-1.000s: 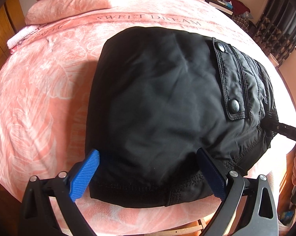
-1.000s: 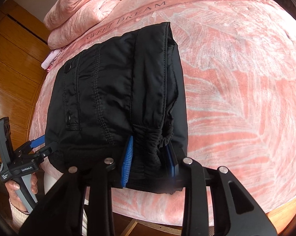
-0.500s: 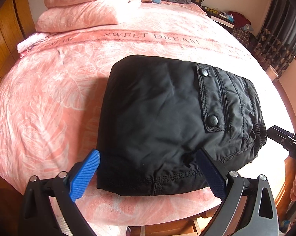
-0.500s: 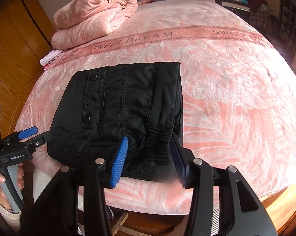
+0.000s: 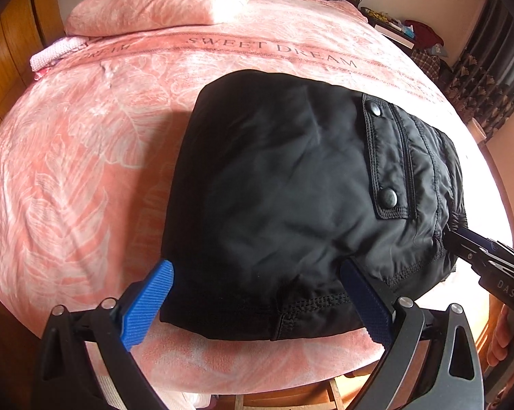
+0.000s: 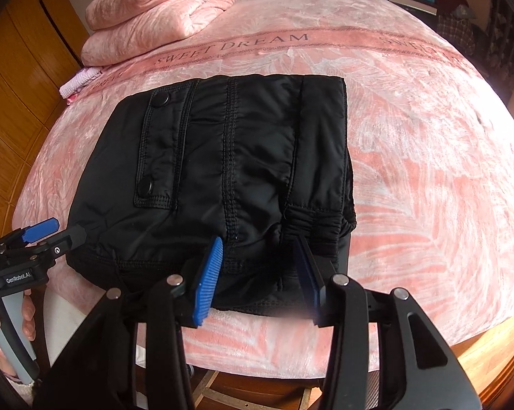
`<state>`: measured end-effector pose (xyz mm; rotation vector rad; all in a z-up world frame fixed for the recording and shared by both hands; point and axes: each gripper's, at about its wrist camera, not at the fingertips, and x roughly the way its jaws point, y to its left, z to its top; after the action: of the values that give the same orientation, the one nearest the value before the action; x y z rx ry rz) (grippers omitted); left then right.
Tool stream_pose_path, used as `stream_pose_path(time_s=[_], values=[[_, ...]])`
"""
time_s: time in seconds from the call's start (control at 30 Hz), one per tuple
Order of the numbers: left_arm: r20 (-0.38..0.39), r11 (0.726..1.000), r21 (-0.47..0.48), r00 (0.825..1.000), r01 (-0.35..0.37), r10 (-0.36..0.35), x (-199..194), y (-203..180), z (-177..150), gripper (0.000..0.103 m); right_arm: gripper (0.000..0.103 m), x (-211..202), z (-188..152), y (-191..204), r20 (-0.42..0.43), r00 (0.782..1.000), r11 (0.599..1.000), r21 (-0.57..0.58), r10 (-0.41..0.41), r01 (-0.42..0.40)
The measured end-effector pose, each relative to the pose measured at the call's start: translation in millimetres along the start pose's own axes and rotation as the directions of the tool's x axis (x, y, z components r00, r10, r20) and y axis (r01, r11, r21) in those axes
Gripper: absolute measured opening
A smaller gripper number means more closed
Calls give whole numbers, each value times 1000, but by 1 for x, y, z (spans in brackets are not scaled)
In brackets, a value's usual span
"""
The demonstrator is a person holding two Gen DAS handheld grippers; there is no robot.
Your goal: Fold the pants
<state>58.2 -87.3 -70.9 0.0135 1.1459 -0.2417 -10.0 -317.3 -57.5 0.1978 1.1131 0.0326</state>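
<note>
**Folded black pants lay on the bed, both tongs spread and empty**

The black pants (image 6: 222, 177) lay folded into a compact, roughly square bundle on the pink bedspread (image 6: 427, 171), close to the near edge of the bed and directly ahead of both tongs. A flap pocket with two snaps (image 5: 388, 167) faced up on the top layer, and the elastic cuff (image 6: 318, 225) sat at the bundle's near right corner.

The left tongs (image 5: 257, 307) stood wide apart over the near edge of the bundle, one blue pad off its left corner and the other above the hem; they gripped nothing. Whether the pads brushed the cloth could not be told.

The right tongs (image 6: 260, 273) were partly spread and easing closed a little, poised over the near edge beside the elastic cuff. The fabric showed in the gap between the pads, but the pads did not press on it. In the left wrist view these tongs (image 5: 461, 242) reached toward the bundle's right side, close to the cuff.

Beyond the tongs, past the pants, a folded pink quilt (image 6: 161, 10) was piled at the far end of the bed, next to the wooden wardrobe (image 6: 24, 78).
</note>
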Motion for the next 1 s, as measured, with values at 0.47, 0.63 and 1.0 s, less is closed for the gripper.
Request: stream_pose_path(time_s=[0.47,0.63,1.0], values=[[-30,1000,22,999,11,-10,17,4,-4,99,44,11,-7,-5,5,1000,1000,-8,8,-8],[-29,997,-28,997,71,-72,2,33,6,99,50,-6,-3,-14,24,995,994,40,100,-101],[-72,965,-160,972,208,-222,-11,104,17,99,51,-42,-3,-54,80,985,971,172,152,-164]])
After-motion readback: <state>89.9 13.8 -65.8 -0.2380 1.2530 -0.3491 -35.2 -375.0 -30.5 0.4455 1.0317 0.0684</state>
